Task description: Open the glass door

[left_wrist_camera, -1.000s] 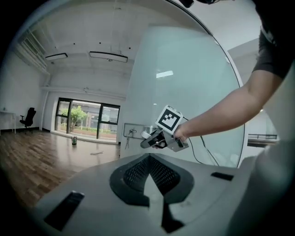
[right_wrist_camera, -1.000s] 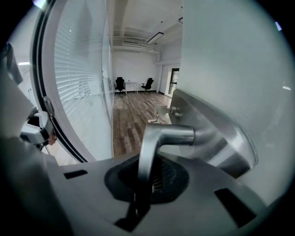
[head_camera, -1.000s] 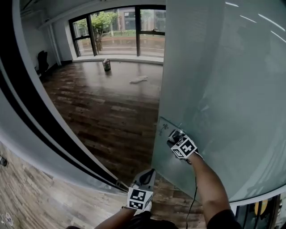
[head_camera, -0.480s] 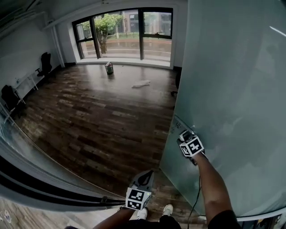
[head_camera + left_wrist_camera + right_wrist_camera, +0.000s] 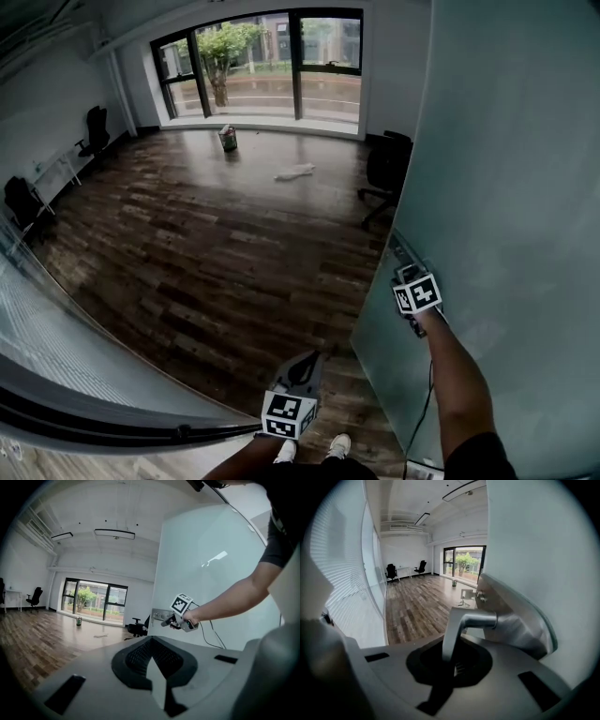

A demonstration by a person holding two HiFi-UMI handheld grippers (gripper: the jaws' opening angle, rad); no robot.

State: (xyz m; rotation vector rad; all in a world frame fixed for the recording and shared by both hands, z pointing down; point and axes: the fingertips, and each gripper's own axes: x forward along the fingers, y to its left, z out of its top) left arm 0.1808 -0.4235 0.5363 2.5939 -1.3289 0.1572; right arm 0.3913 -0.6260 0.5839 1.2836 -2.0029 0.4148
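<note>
The frosted glass door (image 5: 506,187) stands swung open on the right of the head view, with the room beyond it in sight. My right gripper (image 5: 412,286) is shut on its metal lever handle (image 5: 465,623), which runs from the steel lock plate (image 5: 511,620) down between the jaws (image 5: 450,660). In the left gripper view the same door (image 5: 201,573) and right gripper (image 5: 174,620) show ahead. My left gripper (image 5: 305,364) hangs low at the bottom centre, away from the door. Its jaws (image 5: 154,679) are shut with nothing in them.
A dark wooden floor (image 5: 206,244) stretches to large windows (image 5: 262,66). On it stand a black office chair (image 5: 382,171), a small can (image 5: 226,139) and a white rag (image 5: 293,172). More chairs (image 5: 21,204) line the left wall. A glass partition (image 5: 56,347) curves along the lower left.
The door has swung further right and my right gripper has gone with the handle. The dark door frame has slid down to the bottom left, and more of the room shows.
</note>
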